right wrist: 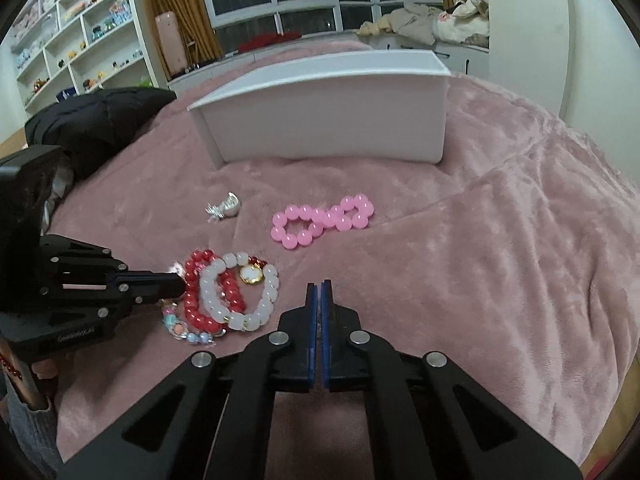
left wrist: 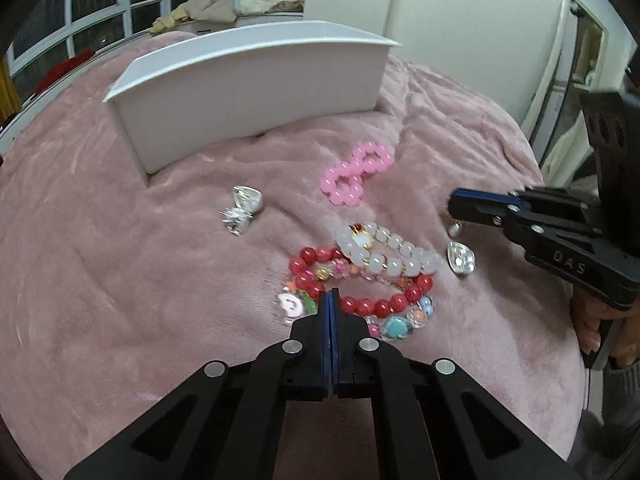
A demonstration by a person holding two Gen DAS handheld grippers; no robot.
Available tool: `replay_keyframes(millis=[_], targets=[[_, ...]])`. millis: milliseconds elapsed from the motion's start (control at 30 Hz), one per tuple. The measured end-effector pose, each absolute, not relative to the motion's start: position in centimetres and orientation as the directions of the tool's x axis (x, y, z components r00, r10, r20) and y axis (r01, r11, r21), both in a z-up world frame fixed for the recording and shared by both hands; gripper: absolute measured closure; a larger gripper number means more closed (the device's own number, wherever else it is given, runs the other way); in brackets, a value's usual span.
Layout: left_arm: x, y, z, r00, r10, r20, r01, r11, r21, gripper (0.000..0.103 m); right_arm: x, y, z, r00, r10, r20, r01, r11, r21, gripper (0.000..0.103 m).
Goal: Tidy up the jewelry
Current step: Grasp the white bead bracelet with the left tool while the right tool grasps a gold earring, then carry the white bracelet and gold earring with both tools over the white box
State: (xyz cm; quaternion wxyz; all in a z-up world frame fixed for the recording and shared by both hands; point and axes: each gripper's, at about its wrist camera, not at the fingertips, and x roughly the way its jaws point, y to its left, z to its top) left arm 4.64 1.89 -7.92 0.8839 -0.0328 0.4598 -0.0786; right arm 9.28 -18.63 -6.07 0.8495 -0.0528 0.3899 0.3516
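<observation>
Both tongs are closed, blue pads pressed together. Left tongs point(left wrist: 330, 294) rest their tips among the piled bracelets; whether they pinch a strand I cannot tell. Right tongs point(right wrist: 320, 286) hang just above the blanket with nothing visible between the pads, near the pile and a little to its right.

Largest first: a pink plush blanket point(left wrist: 120, 280) covers the bed and carries everything. A white open box point(left wrist: 248, 92) stands upright toward the far side, well apart from the jewelry; its inside is hidden from both views. A black padded jacket point(right wrist: 100, 120) lies at the bed's left edge in my right view.

A heap of bracelets sits near my left tongs: a red bead bracelet point(left wrist: 384, 304), a milky white bead bracelet point(left wrist: 392, 256) with a gold charm lying across it, and a multicoloured bead strand point(left wrist: 400, 322) underneath.

A pink bead bracelet point(left wrist: 356, 172), twisted into a figure eight, lies alone between the heap and the box.

Two small silver pieces come last: a silver ornament point(left wrist: 244, 208) left of the pink bracelet, and a silver heart charm point(left wrist: 462, 258) just right of the heap, beneath my right tongs.
</observation>
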Motion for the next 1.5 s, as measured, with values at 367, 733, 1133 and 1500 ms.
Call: replay_keyframes(millis=[367,733,1133,1500], targets=[[6.3,1.5,-7.3,0.599,-0.231,-0.767,0.093,0.971,-0.22,0.029,9.8,-18.1,-7.8,0.391,0.544,-0.743,-0.632,0.745,0.213,0.079],[9.1,-0.7,-9.2,0.55,-0.187,-0.814,0.085,0.982,-0.168,0.079,9.5,-19.6,-7.2,0.421,0.585,-0.693,-0.639,0.734,0.231,0.091],[8.4,-0.2,-6.5,0.617,-0.224,-0.754,0.104,0.973,-0.204,0.088,9.4,-20.6,-5.2,0.462,0.618,-0.636,-0.635,0.732,0.249,0.091],[8.8,-0.5,-2.0,0.675,-0.195,-0.711,0.109,0.98,-0.166,0.088,9.5,-22.1,-3.0,0.492,0.647,-0.583,-0.638,0.723,0.265,0.091]])
